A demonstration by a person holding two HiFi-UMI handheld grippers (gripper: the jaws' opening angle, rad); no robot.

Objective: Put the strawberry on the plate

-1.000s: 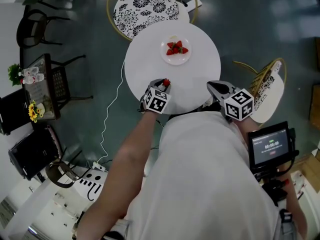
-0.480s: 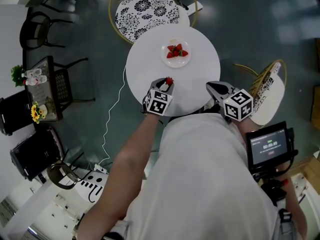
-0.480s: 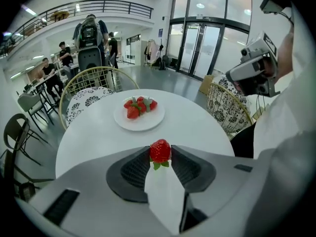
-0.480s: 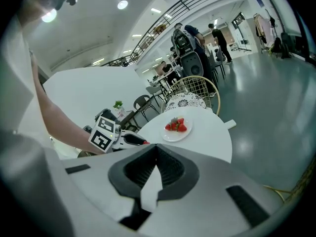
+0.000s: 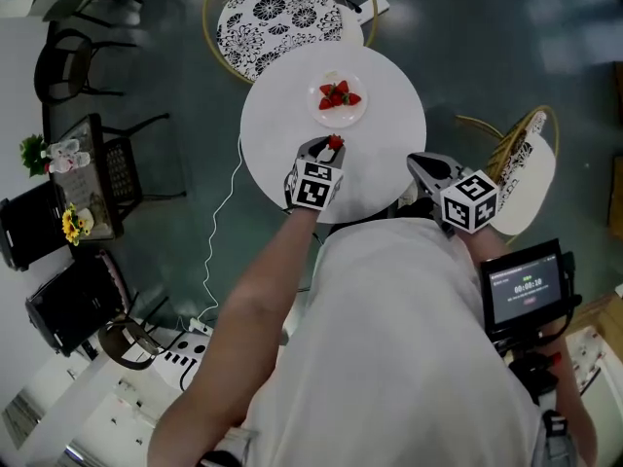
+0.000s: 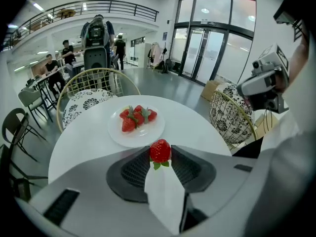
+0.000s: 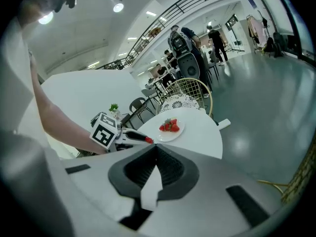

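The left gripper [image 5: 330,148] is clamped on a single strawberry [image 6: 160,150], pinched at the very tips of its jaws and lifted clear of the round white table [image 5: 277,129]. The berry's green cap faces back toward the hand and its red body sticks out ahead, so its long axis runs roughly along the line the gripper points. What the next move turns on is that the small white plate [image 5: 354,119] lies straight ahead on the far side of the table, just a little right of the jaw line in the head view, with a strip of bare tabletop between the berry and the plate's near rim. Several strawberries [image 5: 338,94] are heaped at the plate's centre, leaving the near rim zone free, and that looks like the natural place to land. The carry appears well along: a short push farther out and a lowering remain. The right gripper [image 5: 416,162] hangs at the table's near right edge, jaws together on nothing, much farther from the plate than the left.
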